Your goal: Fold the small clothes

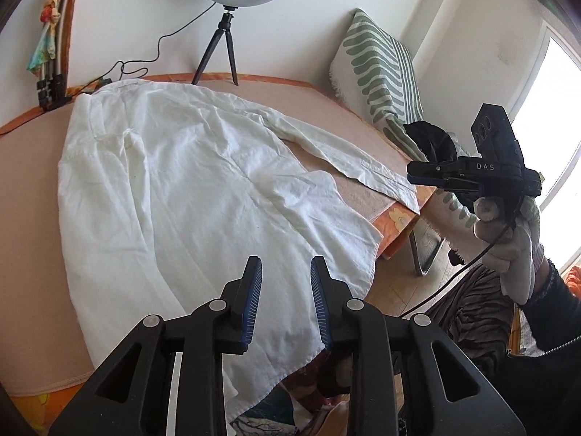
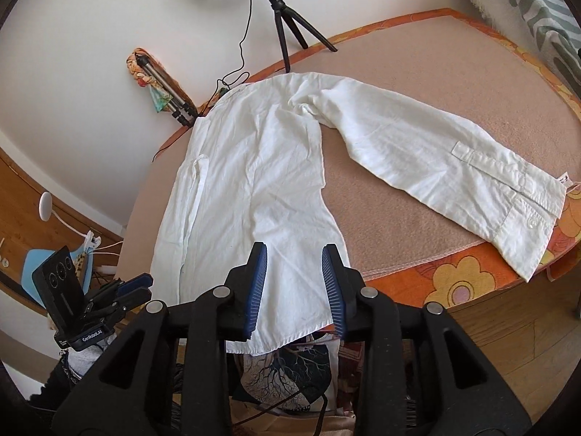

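Observation:
A white long-sleeved shirt (image 1: 174, 181) lies spread on the peach-covered table (image 1: 29, 167), its hem hanging over the near edge. One sleeve (image 2: 446, 167) stretches out to the right, cuff at the table edge. My left gripper (image 1: 285, 290) is open and empty above the hem. My right gripper (image 2: 295, 276) is open and empty above the hem too. In the left wrist view the right gripper (image 1: 412, 175) hangs off the table's right side, near the sleeve cuff (image 1: 392, 185). In the right wrist view the left gripper (image 2: 139, 287) shows at lower left, beside the table.
A ring light on a tripod (image 2: 287, 25) stands at the table's far edge with its cable. Folded tripods (image 2: 170, 94) lean on the wall. A green-striped cushion (image 1: 381, 72) on a chair stands right of the table. Patterned cloth (image 2: 290, 367) lies below the near edge.

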Tool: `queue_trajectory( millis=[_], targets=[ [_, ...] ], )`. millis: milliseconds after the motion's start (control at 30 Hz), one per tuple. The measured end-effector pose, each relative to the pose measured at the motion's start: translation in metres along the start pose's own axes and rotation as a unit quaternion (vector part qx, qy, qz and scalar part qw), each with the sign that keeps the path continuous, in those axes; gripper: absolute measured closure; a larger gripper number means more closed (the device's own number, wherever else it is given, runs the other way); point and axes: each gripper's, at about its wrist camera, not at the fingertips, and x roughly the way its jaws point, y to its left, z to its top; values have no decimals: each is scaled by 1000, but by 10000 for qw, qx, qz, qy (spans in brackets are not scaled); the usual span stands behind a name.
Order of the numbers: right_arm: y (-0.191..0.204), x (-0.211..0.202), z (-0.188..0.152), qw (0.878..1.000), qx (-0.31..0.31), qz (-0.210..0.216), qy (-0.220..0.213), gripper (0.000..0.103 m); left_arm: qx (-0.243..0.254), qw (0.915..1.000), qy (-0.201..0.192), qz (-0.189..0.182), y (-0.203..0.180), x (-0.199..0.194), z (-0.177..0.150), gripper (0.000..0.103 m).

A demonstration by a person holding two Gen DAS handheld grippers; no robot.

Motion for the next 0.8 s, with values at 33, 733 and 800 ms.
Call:
queue_trajectory(
  millis=[33, 733, 800],
  targets=[
    [-11, -4, 4, 9999, 49, -98, -63, 63, 14, 10000, 30, -28, -2, 5, 4, 77],
    [-215, -7, 51, 9803, 1176, -1572, -234, 41, -321, 9983, 444, -220, 5, 73, 39, 64],
    [-222, -2, 50, 9793, 1188, -1623, -226, 41, -384, 9979, 461, -232, 7, 76, 39, 64]
  ],
)
